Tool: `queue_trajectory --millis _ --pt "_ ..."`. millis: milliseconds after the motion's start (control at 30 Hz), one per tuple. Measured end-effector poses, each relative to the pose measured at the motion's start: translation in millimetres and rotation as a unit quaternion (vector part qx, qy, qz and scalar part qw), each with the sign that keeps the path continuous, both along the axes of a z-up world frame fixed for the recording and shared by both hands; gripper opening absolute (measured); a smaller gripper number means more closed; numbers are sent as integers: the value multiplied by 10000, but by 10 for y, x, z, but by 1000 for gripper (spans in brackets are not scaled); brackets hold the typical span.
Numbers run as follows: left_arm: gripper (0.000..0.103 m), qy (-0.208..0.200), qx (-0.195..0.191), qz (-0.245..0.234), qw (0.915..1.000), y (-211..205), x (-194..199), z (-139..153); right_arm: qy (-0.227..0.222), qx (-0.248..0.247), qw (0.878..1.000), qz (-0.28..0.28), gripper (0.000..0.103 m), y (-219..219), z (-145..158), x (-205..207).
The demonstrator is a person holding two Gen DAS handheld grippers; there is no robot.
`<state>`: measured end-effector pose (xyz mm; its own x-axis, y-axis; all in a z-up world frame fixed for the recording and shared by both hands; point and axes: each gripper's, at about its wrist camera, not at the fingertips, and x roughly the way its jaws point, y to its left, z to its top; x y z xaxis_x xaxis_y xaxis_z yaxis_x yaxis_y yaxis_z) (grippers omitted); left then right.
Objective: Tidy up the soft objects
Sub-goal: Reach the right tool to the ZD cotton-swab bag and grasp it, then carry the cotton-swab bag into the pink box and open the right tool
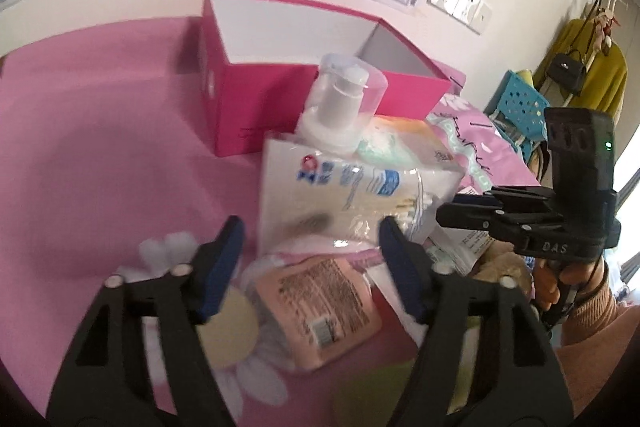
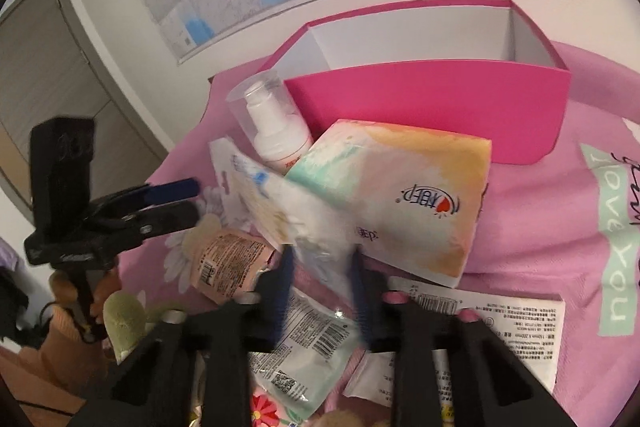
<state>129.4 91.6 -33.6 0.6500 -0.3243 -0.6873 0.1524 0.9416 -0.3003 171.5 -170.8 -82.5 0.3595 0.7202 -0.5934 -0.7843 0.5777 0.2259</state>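
The limp, slippery cotton-swab bag (image 2: pixel 292 223) is pinched at its lower edge by the right tongs (image 2: pixel 320 267), while the left tongs (image 1: pixel 312 263) are held apart, empty.

The left gripper (image 1: pixel 310 267) stands open above a peach packet (image 1: pixel 324 311). A clear plastic bag (image 1: pixel 340 187) leans before a pump bottle (image 1: pixel 340 103) and an open pink box (image 1: pixel 256 107). The right gripper (image 1: pixel 444 213) enters from the right
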Motion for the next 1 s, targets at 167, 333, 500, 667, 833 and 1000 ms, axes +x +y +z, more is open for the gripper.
queue_trajectory --millis 167,333,500,667,833,1000 --pt "44 140 -122 -79 9998 2 112 -48 -10 69 9999 82 10 4 77 4" --pt "44 61 -408 -225 9989 24 -9 42 -59 257 9993 266 10 -41 249 -50" --pt "44 -172 -505 -225 9983 16 -158 273 -65 415 9978 512 9 -74 524 -189" --pt "44 -593 -400 -211 9972 29 -252 688 -358 619 9955 628 9 -59 890 -252" --pt "44 -971 -102 -149 9951 40 -127 1090 -672 826 9920 679 9 -22 1278 -148" --pt "44 -1033 11 -68 9946 57 261 1308 -846 985 9898 582 9 50 1560 132"
